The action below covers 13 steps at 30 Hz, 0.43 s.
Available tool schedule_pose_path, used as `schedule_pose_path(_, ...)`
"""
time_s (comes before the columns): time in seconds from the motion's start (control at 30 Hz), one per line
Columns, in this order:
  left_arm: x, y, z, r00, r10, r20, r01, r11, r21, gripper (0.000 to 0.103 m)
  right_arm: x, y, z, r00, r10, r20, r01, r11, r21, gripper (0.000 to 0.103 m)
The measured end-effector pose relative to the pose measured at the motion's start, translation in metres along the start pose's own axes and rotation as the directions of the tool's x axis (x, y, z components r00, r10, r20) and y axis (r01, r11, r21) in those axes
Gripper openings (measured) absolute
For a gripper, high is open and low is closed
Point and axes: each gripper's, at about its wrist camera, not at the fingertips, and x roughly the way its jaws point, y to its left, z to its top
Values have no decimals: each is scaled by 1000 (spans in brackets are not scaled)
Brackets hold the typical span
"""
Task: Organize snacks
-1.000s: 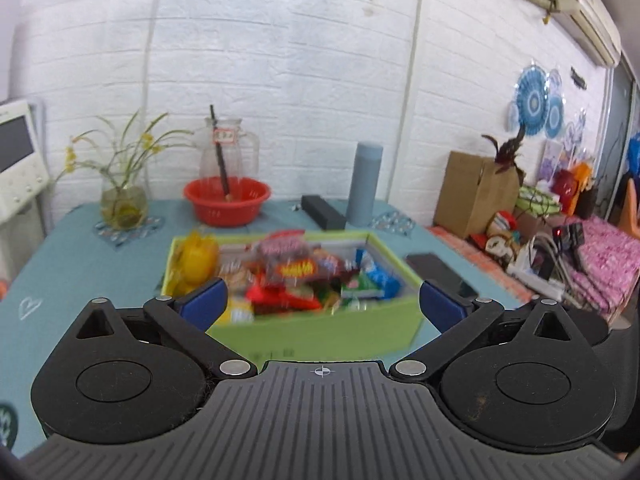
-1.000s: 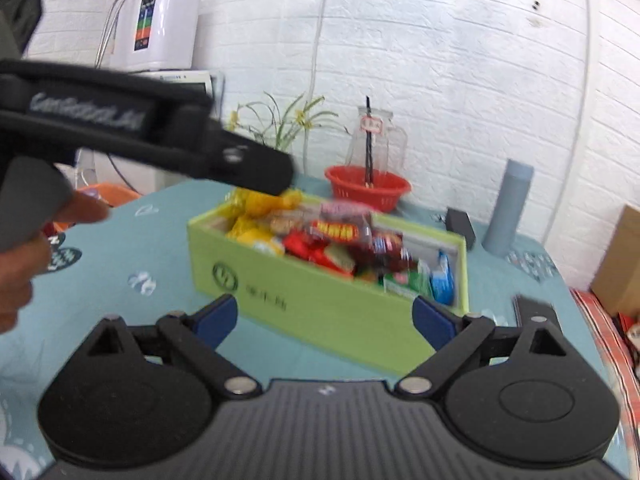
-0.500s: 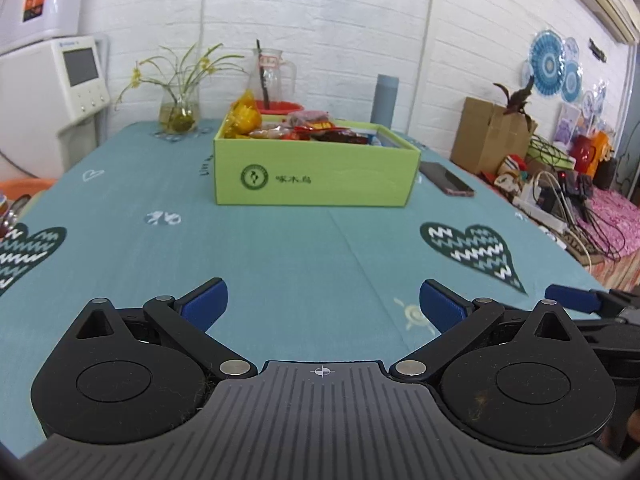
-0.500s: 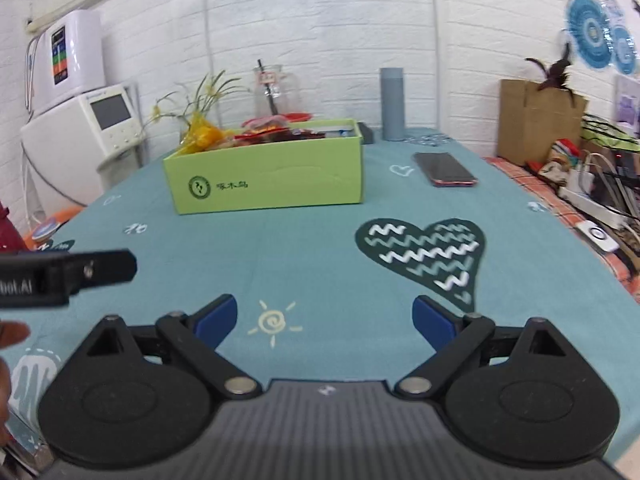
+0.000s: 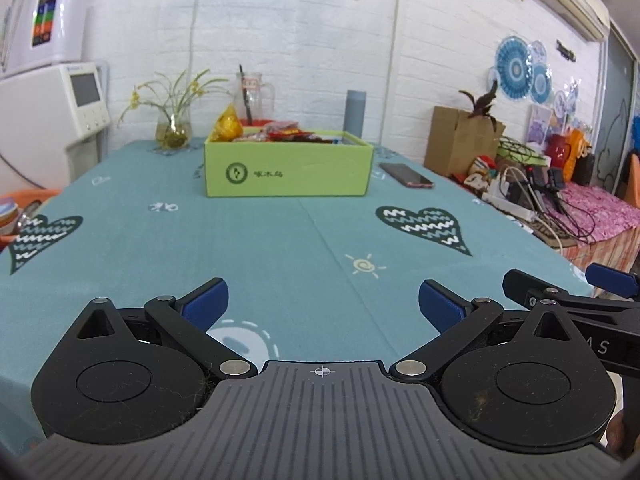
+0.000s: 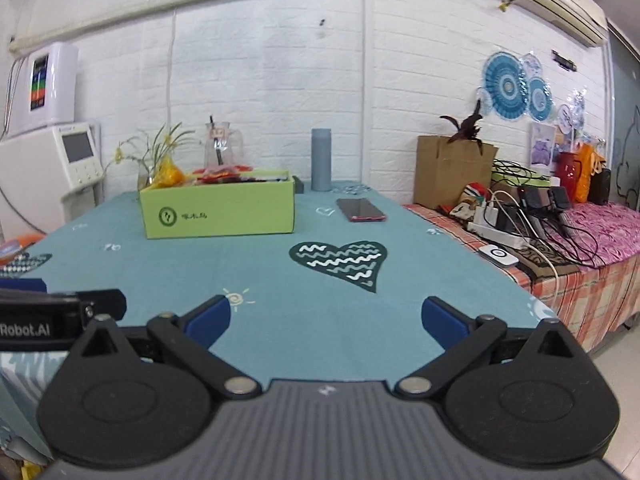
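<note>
A lime-green cardboard box [image 5: 286, 170] [image 6: 218, 210] stands far back on the teal tablecloth, filled with colourful snack packets [image 5: 280, 134] [image 6: 218, 174]; a yellow bag [image 5: 229, 125] pokes up at its left end. My left gripper [image 5: 322, 306] hangs open over the near part of the table, nothing between its blue pads. My right gripper [image 6: 326, 316] is also near the table's front edge; its jaws are opening wide and hold nothing. In the left wrist view, the right gripper's fingers [image 5: 610, 280] show at the right edge.
A phone [image 5: 406, 175] [image 6: 361, 209] lies right of the box. Behind it stand a grey flask [image 6: 321, 159], a glass jug [image 5: 252, 98] and a flower vase [image 5: 173, 132]. A side table at right holds a power strip [image 6: 500, 236], cables and a cardboard box [image 6: 448, 170].
Both grippers have pulled back from above the snack box to the table's near edge, so the box now looks small and far. The right gripper's jaws have spread a little wider.
</note>
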Motion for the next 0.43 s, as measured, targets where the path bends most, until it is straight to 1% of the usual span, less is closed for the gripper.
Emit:
schedule_pose_path(0.07,-16,-5,-6,1000,-2,11,2,1000,-5,91,-14,-9,-7,1000,4,15,-5,999,32,101)
schedule_pose_path(0.1,-23,-6,-10,1000,-3,11,4,1000,-18,89,-20,-13,-11,1000,-3,6,2,999,51,101)
schedule_pose_path(0.13,-29,-7,-13,1000,-8,12,8,1000,-29,87,-21,-16,-15,1000,-9,-15,10,998,61,101)
schedule_pose_path(0.2,-38,-10,-20,1000,-21,13,21,999,-29,86,-17,-23,-23,999,10,-50,-5,996,86,101)
schedule_pose_path(0.3,-35,-18,-22,1000,-19,24,19,1000,3,86,0,-28,-24,992,45,-118,-32,994,106,101)
schedule_pose_path(0.37,-35,-24,-23,999,-1,38,0,1000,13,86,-1,-31,-27,992,60,-114,-49,994,102,101)
schedule_pose_path(0.43,-41,-26,-28,998,-9,59,8,1000,8,91,-12,-33,-37,994,63,-85,-52,991,120,101)
